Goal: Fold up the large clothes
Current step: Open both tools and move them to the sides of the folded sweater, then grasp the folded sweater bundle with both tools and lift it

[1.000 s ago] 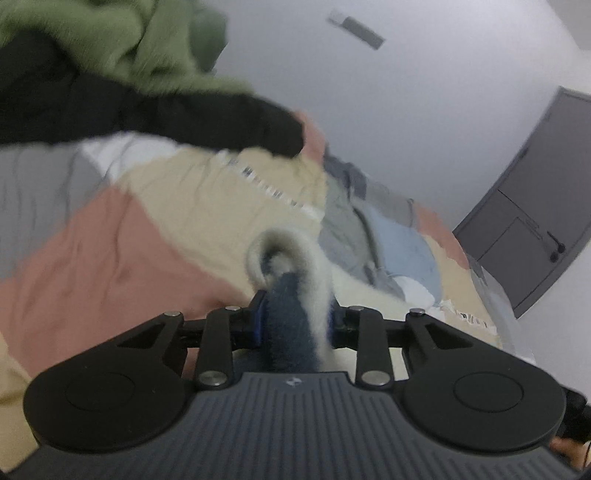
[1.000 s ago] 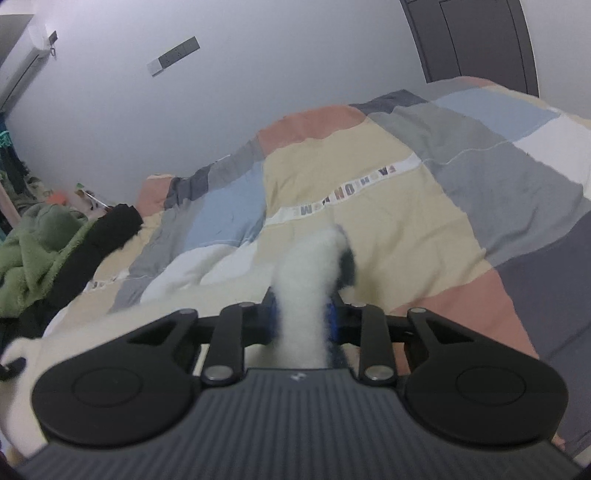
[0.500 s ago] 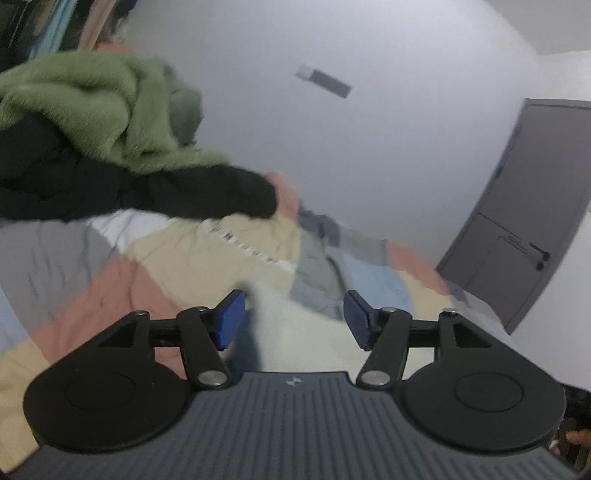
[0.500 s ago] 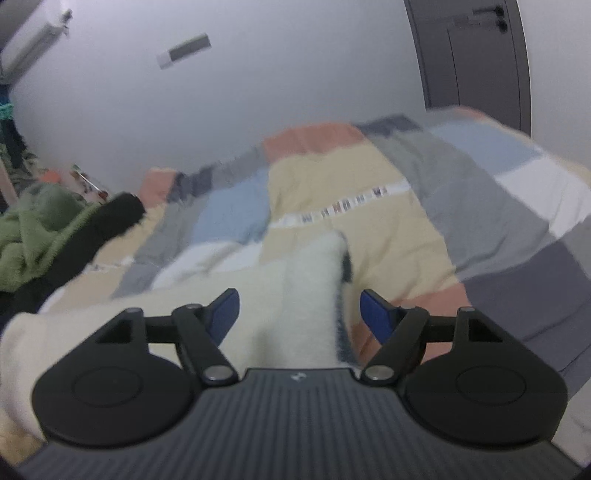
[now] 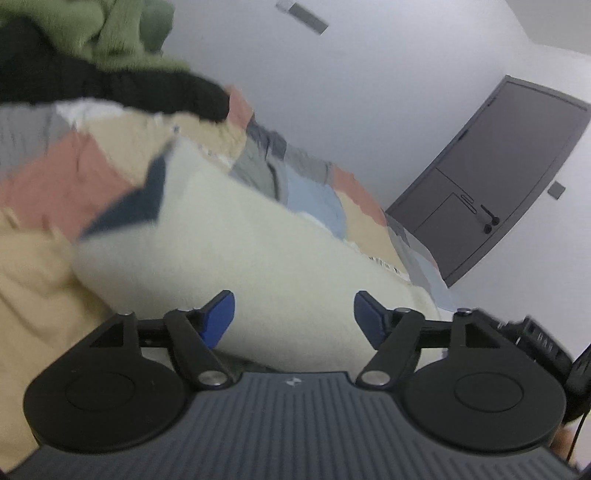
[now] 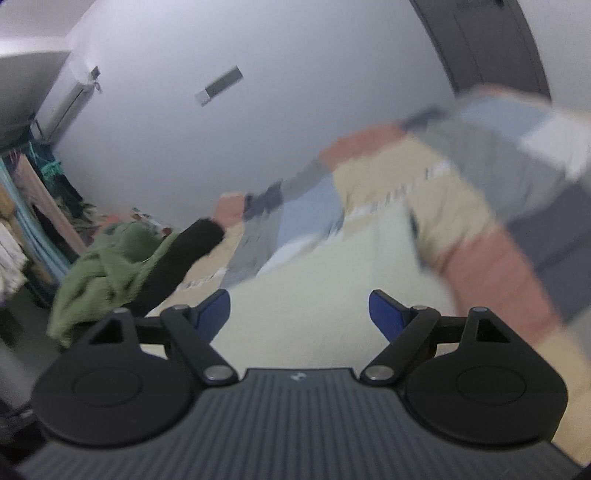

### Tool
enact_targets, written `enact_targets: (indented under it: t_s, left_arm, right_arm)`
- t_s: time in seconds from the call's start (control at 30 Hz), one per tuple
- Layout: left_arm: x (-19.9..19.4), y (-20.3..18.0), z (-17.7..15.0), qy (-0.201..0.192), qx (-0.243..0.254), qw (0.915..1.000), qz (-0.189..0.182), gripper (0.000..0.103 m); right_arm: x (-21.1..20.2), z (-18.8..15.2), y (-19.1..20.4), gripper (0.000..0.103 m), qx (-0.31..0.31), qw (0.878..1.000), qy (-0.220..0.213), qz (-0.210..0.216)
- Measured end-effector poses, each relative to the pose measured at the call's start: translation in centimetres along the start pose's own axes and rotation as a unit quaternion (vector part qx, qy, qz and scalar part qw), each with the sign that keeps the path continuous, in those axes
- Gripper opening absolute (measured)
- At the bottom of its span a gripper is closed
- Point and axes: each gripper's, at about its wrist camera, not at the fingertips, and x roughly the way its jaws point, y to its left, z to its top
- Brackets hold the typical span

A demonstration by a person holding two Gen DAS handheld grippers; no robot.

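A cream fleece garment with a navy lining corner turned up lies spread on the patchwork bedspread. My left gripper is open and empty just above its near edge. The same garment shows in the right wrist view, stretching away between the fingers. My right gripper is open and empty over it. Both views are blurred by motion.
A pile of green and black clothes lies at the bed's far left; it also shows in the right wrist view. A grey door stands beyond the bed. A clothes rack is at the left.
Both grippers were shut on the fleece garment one second ago. Both have opened and let it go; it now lies flat on the bed. Both grippers have drawn back.
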Motion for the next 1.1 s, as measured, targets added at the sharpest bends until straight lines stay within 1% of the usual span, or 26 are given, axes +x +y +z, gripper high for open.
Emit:
enact_targets:
  t_s: [0.07, 0.13, 0.2, 0.3, 0.37, 0.4, 0.43, 0.47, 0.5, 0.6, 0.67, 0.73, 0.83, 0.87, 0.93, 1.0, 1.07, 1.1]
  left_arm:
    - [0.6, 0.5, -0.3, 0.013, -0.024, 0.9996, -0.002, 0.08]
    - [1.2, 1.0, -0.7, 0.029, -0.042, 0.9987, -0.004, 0.086]
    - [2.1, 1.8, -0.8, 0.052, -0.061, 0.9968, -0.006, 0.09]
    - [3.0, 3.8, -1.1, 0.065, -0.12, 0.9905, -0.013, 0.093]
    - [3.7, 5.4, -1.3, 0.069, -0.167, 0.9832, -0.023, 0.093]
    - [4.1, 6.1, -1.4, 0.073, -0.19, 0.9787, -0.029, 0.093]
    - [4.6, 6.9, -1.6, 0.077, -0.215, 0.9729, -0.039, 0.093]
    - [5.0, 7.6, -1.7, 0.077, -0.238, 0.9671, -0.046, 0.093]
    - [5.3, 8.1, -1.7, 0.074, -0.261, 0.9612, -0.05, 0.093]
    - [6.4, 9.5, -2.0, 0.069, -0.313, 0.9451, -0.061, 0.093]
    - [7.0, 10.1, -2.6, 0.072, -0.341, 0.9351, -0.062, 0.093]
    - [7.5, 10.7, -3.0, 0.07, -0.359, 0.9288, -0.06, 0.093]
    - [7.9, 11.3, -3.0, 0.05, -0.382, 0.9208, -0.064, 0.092]
    - [7.9, 11.4, -2.9, 0.04, -0.384, 0.9203, -0.064, 0.092]
    - [7.8, 11.5, -2.6, 0.024, -0.38, 0.9228, -0.058, 0.092]
    - [7.8, 11.7, -2.5, 0.008, -0.386, 0.9209, -0.056, 0.091]
    - [7.8, 11.8, -2.3, 0.003, -0.387, 0.9211, -0.044, 0.086]
    - [8.0, 11.8, -2.2, 0.006, -0.379, 0.9246, -0.035, 0.083]
  right_arm:
    - [0.4, -1.0, -0.5, 0.084, 0.028, 0.999, 0.027, 0.012]
    - [0.9, -1.9, -0.7, 0.084, 0.052, 0.996, 0.059, 0.031]
    - [1.5, -2.6, -0.8, 0.084, 0.069, 0.993, 0.081, 0.04]
    - [2.4, -3.6, -0.3, 0.084, 0.078, 0.991, 0.101, 0.047]
    - [3.0, -4.0, -0.3, 0.084, 0.09, 0.988, 0.111, 0.05]
    - [3.3, -4.2, -0.4, 0.086, 0.1, 0.987, 0.117, 0.053]
    - [3.5, -4.5, -0.6, 0.089, 0.115, 0.984, 0.121, 0.06]
    - [3.7, -4.6, -0.9, 0.101, 0.129, 0.982, 0.122, 0.067]
    - [3.9, -4.9, -1.2, 0.103, 0.146, 0.979, 0.122, 0.073]
    - [5.1, -5.4, -1.7, 0.103, 0.184, 0.969, 0.139, 0.087]
    - [6.0, -5.9, -2.1, 0.103, 0.213, 0.962, 0.148, 0.088]
    - [7.2, -6.5, -2.5, 0.103, 0.238, 0.954, 0.159, 0.084]
    - [8.6, -7.0, -3.1, 0.103, 0.263, 0.949, 0.162, 0.067]
    - [8.9, -7.1, -3.4, 0.103, 0.271, 0.947, 0.158, 0.061]
    - [9.0, -7.1, -4.2, 0.103, 0.298, 0.943, 0.14, 0.057]
    - [8.8, -6.9, -5.0, 0.103, 0.323, 0.939, 0.108, 0.05]
    - [8.5, -6.8, -5.7, 0.103, 0.341, 0.936, 0.081, 0.045]
    - [8.5, -6.8, -5.9, 0.103, 0.349, 0.933, 0.073, 0.046]
